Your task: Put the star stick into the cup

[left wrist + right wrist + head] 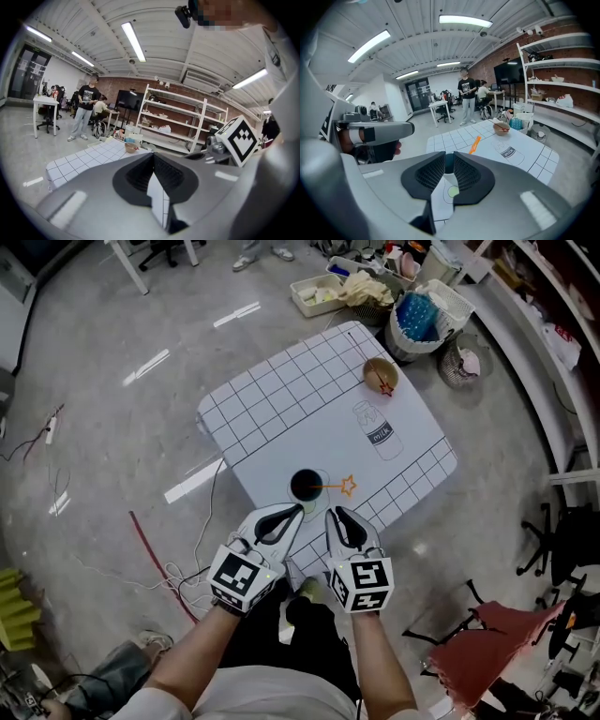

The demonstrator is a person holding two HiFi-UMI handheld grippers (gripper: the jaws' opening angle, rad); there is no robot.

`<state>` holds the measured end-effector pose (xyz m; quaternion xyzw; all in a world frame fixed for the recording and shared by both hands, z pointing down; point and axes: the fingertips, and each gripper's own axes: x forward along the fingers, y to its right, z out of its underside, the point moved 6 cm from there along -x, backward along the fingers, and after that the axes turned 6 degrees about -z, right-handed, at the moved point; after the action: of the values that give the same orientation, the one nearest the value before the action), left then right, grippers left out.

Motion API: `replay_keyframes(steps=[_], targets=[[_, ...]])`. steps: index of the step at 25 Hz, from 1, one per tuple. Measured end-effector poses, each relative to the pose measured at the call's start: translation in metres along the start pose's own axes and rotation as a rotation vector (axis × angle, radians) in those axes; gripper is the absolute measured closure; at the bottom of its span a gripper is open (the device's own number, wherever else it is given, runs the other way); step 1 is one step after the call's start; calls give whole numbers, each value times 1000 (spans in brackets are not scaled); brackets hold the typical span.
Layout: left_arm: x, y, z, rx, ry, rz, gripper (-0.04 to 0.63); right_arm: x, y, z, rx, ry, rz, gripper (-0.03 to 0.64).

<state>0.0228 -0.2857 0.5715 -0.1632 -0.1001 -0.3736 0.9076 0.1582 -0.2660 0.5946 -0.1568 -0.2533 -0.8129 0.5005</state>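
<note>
A black cup (306, 486) stands near the front edge of the white gridded table (281, 390). The orange star stick (339, 487) rests in it, its star end leaning out over the rim to the right. From the right gripper view the stick (474, 144) rises just beyond the jaws, and the cup (449, 164) shows only as a dark sliver between them. My left gripper (290, 513) and right gripper (336, 516) hover side by side just short of the cup, both shut and empty. In their own views, the left gripper (153, 157) and right gripper (449, 157) hold nothing.
A brown bowl (381, 376) with a red stick sits at the table's far corner, by a printed milk bottle drawing (378, 430). Baskets and bins (412, 310) crowd the floor beyond. Cables (159, 563) lie on the floor at left, chairs (553, 549) at right. A person (467, 96) stands far off.
</note>
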Motion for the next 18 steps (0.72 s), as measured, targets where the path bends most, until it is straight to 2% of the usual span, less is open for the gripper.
replay_keyframes(steps=[10,18], targets=[[-31,44,-51,-10,40,2,589,-64,-22,-67,-62,132,-38,565],[-72,70,-113,-7,103,-46,589,-128,-47,-130,-122,259,-47,586]])
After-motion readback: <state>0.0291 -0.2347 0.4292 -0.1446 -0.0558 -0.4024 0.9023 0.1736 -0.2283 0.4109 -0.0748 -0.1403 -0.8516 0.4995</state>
